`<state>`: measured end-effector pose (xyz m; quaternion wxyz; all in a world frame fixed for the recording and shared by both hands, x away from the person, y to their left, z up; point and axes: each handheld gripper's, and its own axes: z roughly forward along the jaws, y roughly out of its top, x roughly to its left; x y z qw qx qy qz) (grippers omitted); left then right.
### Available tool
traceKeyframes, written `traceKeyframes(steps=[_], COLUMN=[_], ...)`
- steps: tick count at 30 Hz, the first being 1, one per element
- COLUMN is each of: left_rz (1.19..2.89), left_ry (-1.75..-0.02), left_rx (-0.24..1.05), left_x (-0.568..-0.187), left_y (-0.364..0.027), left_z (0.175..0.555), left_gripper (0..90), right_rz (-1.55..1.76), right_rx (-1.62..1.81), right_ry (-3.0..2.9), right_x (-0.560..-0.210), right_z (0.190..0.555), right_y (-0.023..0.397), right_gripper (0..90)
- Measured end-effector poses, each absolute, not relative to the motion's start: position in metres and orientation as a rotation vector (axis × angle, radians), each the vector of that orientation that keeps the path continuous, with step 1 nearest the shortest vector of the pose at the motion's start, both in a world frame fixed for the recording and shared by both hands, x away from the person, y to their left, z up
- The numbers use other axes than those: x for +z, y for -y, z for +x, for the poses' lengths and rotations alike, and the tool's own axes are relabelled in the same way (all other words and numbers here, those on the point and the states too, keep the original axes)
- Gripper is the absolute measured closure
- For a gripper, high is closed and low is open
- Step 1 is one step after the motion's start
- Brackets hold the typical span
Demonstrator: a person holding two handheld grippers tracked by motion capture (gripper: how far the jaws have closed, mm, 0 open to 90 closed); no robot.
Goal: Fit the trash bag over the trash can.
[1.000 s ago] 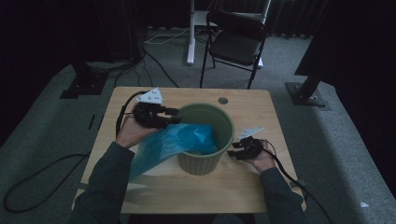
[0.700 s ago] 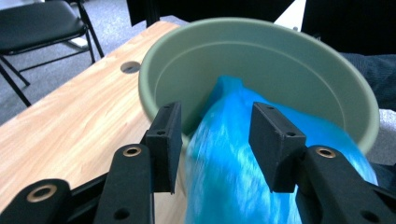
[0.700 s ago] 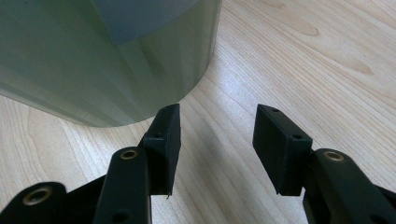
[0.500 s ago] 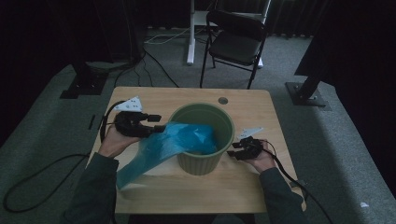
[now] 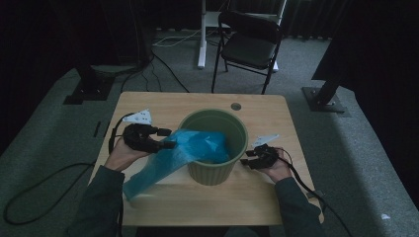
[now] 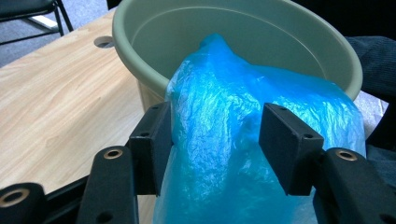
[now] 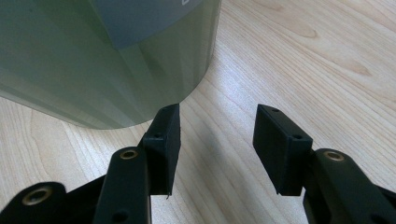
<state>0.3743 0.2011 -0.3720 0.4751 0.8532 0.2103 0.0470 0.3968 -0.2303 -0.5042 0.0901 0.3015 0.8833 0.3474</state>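
The blue plastic bag (image 5: 178, 153) drapes out of the green bin (image 5: 213, 148) toward eight o'clock. The left gripper (image 5: 165, 139), nearer, has just been opening wide; film lies loose between its jaws. The right gripper (image 5: 251, 157) gapes empty at the bin's three o'clock.

Blue plastic bag (image 5: 190, 148): thin, crinkled, translucent. One end inside green bin (image 5: 213, 175), the rest draped over its near-left rim and trailing down to the tabletop (image 5: 276, 197). Bin: round, pale green, upright, open top, near the tabletop's middle. Bag unopened, bunched lengthwise.
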Motion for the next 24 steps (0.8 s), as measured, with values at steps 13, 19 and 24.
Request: traceKeyframes(steps=[13, 19, 24], left_rz=[2.094, 2.078, 2.072], left_ry=[-0.523, -0.525, -0.535], left_rx=[0.148, 0.164, 0.172], left_x=[-0.368, -0.359, -0.355], left_y=[-0.190, -0.184, -0.177], left_z=[0.373, 0.376, 0.380], left_gripper=[82.9, 85.7, 86.4], right_rz=[0.901, 0.918, 0.940], right_rx=[1.040, 1.069, 1.098], right_ry=[-2.608, -2.564, -2.535], right_x=[-0.501, -0.493, -0.483], right_z=[0.397, 0.395, 0.394], right_y=[0.233, 0.240, 0.247], right_gripper=[52.5, 61.2, 68.8])
